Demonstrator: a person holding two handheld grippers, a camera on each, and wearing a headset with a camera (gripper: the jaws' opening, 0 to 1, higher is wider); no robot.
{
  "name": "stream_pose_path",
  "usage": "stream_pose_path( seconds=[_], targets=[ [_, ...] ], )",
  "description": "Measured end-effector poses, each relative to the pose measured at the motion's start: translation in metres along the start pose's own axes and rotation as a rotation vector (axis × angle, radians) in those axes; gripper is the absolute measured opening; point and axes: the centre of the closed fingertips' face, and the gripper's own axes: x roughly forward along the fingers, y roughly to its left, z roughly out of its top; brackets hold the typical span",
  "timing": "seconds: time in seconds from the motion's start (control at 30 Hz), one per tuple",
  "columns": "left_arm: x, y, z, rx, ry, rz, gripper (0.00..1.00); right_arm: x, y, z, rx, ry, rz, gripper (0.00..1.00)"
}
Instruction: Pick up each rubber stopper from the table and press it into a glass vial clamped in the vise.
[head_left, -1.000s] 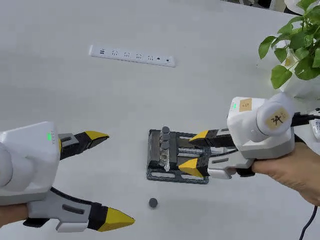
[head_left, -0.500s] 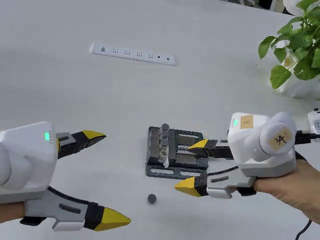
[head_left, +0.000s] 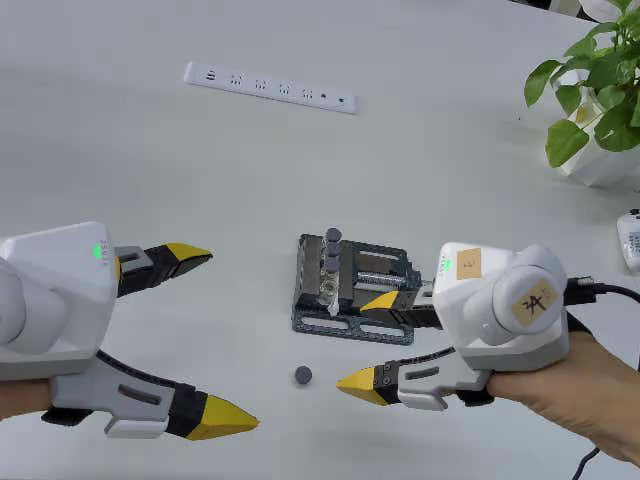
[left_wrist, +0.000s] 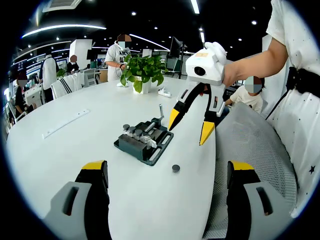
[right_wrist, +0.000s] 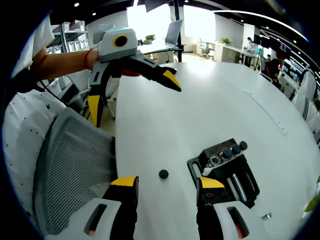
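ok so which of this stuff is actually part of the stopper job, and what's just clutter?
Job: loose rubber stopper, vise, clamped vials, left gripper, right gripper, both open.
Lying about: power strip, potted plant, mesh chair.

A broad white table (head_left: 150, 180) runs across the head view. A white power strip (head_left: 270, 87) lies on it near the upper centre, and a leafy potted plant (head_left: 598, 75) in a white pot stands at the upper right corner.

In the left gripper view the ceiling is dark, crossed by a curved light strip (left_wrist: 55, 30) at upper left and dotted with small round lamps. People (left_wrist: 117, 55) stand among desks at the far left, and a grey mesh chair (left_wrist: 250, 140) sits at the table's edge on the right.

In the right gripper view a bright window (right_wrist: 155, 15) glows at top centre. Shelving (right_wrist: 67, 35) stands at upper left, and more desks (right_wrist: 217, 50) occupy the upper right.
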Motion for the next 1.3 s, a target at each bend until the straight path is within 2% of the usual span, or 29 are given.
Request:
stream_pose_path(
  seconds=[0.07, 0.27, 0.4, 0.5, 0.63, 0.8, 0.97, 1.3],
  targets=[
    [0.000, 0.000, -0.001, -0.003, -0.002, -0.001, 0.99, 0.009, 0.000, -0.007, -0.030, 0.030, 0.005, 0.41],
    [0.000, 0.000, -0.004, -0.006, -0.005, -0.004, 0.99, 0.026, 0.004, -0.013, -0.099, 0.089, 0.019, 0.36],
    [0.000, 0.001, -0.005, -0.011, -0.008, -0.005, 0.98, 0.038, 0.005, -0.015, -0.116, 0.109, 0.036, 0.29],
    [0.000, 0.001, -0.005, -0.015, -0.014, -0.004, 0.98, 0.045, 0.002, -0.019, -0.173, 0.153, 0.029, 0.26],
    [0.000, 0.001, -0.006, -0.021, -0.017, -0.005, 0.98, 0.054, 0.004, -0.021, -0.194, 0.169, 0.041, 0.23],
    [0.000, 0.001, -0.008, -0.029, -0.024, -0.001, 0.97, 0.063, 0.004, -0.025, -0.236, 0.205, 0.046, 0.18],
    [0.000, 0.001, -0.010, -0.037, -0.028, -0.001, 0.96, 0.071, 0.007, -0.024, -0.249, 0.212, 0.065, 0.18],
    [0.000, 0.003, -0.009, -0.047, -0.038, 0.000, 0.95, 0.073, 0.005, -0.025, -0.322, 0.259, 0.074, 0.14]
  ],
)
